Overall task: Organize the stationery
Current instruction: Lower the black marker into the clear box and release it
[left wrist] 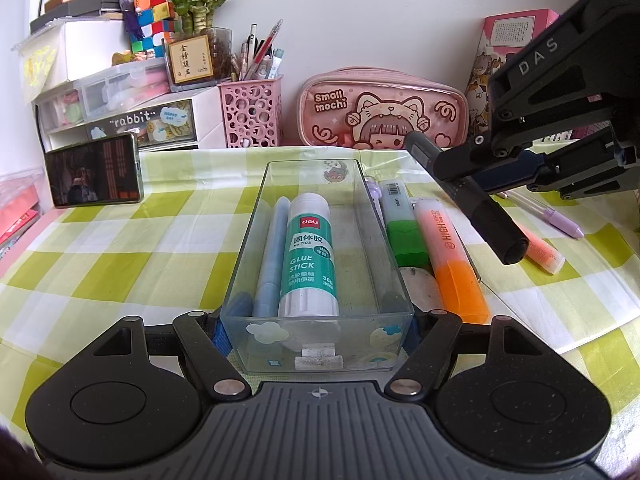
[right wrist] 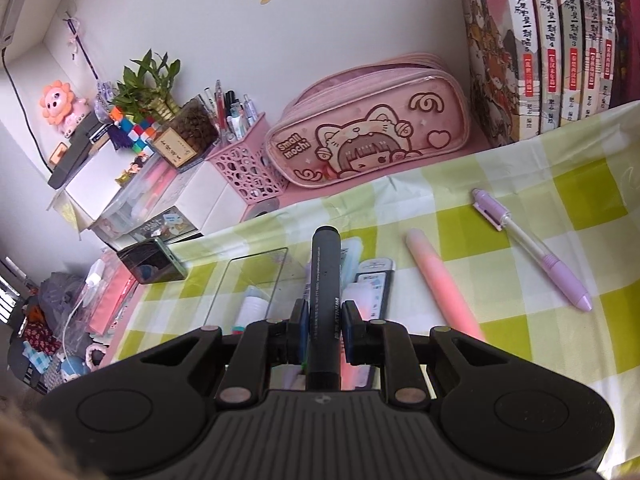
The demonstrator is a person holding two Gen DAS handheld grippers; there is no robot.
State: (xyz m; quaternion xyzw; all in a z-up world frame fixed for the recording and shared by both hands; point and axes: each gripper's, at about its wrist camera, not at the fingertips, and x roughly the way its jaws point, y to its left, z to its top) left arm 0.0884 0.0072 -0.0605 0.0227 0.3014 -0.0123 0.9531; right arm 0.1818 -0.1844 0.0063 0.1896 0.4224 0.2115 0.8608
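Observation:
My left gripper (left wrist: 316, 334) is shut on the near end of a clear plastic box (left wrist: 240, 264), one pad on each side wall. A white and green glue stick (left wrist: 308, 256) and a blue pen (left wrist: 272, 256) lie inside the box. My right gripper (left wrist: 464, 178) hovers to the right of the box, above the table, shut on a black marker (left wrist: 492, 220). In the right wrist view the marker (right wrist: 326, 264) sits between the pads of the right gripper (right wrist: 325, 332) and points forward. A green highlighter (left wrist: 404, 232), an orange highlighter (left wrist: 456, 260) and a white eraser (left wrist: 420, 284) lie beside the box.
A pink highlighter (right wrist: 440, 284) and a purple pen (right wrist: 532, 248) lie on the checked cloth at the right. Along the wall stand a pink pencil case (left wrist: 380, 108), a pink pen holder (left wrist: 252, 112), a drawer unit (left wrist: 140, 120) and books (right wrist: 560, 40). A phone (left wrist: 94, 170) leans at the left.

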